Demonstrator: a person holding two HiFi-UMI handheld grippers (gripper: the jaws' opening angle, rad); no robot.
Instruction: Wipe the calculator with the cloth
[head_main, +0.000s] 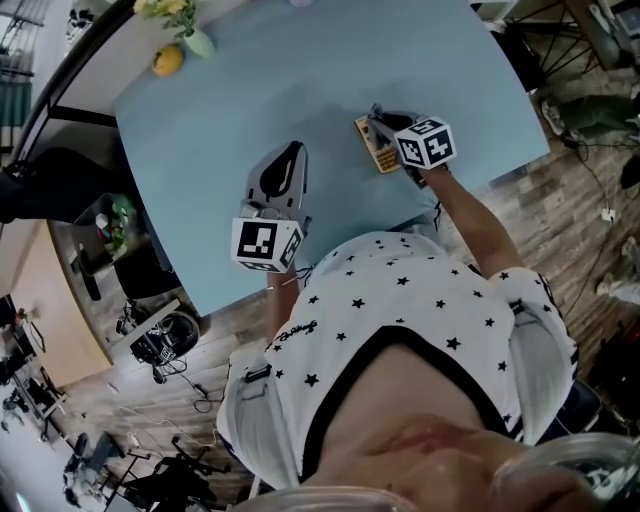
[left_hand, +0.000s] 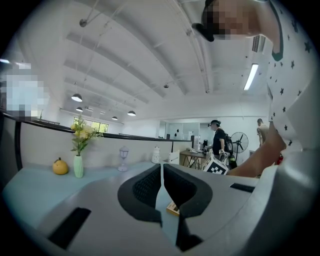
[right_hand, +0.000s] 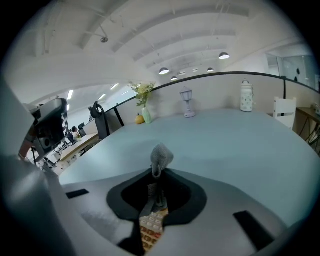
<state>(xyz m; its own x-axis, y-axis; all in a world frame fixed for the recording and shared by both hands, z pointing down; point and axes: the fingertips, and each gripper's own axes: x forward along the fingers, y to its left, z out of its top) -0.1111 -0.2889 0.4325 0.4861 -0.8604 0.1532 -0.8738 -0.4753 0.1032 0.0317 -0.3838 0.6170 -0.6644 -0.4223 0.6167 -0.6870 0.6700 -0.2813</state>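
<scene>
Head view: one pale blue table (head_main: 200, 140) and two grippers over it. The left gripper (head_main: 291, 152) is well to the left of the single calculator (head_main: 376, 152), its claw pointing away from the person. The right gripper (head_main: 382, 122) is over the calculator, with one grey cloth (head_main: 378, 112) at its tips. At the table's far corner stand one vase of flowers (head_main: 190, 30) and one yellow fruit (head_main: 167, 60).

Left gripper view: the claw is pressed together, only a thin slit between its two dark pads (left_hand: 145, 190), and it grips nothing. A corner of the calculator shows on the table just below and right of the pads, with the right gripper's marker cube (left_hand: 215, 166) beyond it. Four things stand along the far edge: the fruit, the vase, a small lantern (left_hand: 123, 158) and a white jar (left_hand: 156, 154).

Right gripper view: the claw pinches the cloth, one wad of it bulging above the tips. The calculator's keys show directly below, between the two pads (whether the cloth touches them I cannot tell). The same four things line the far edge.
</scene>
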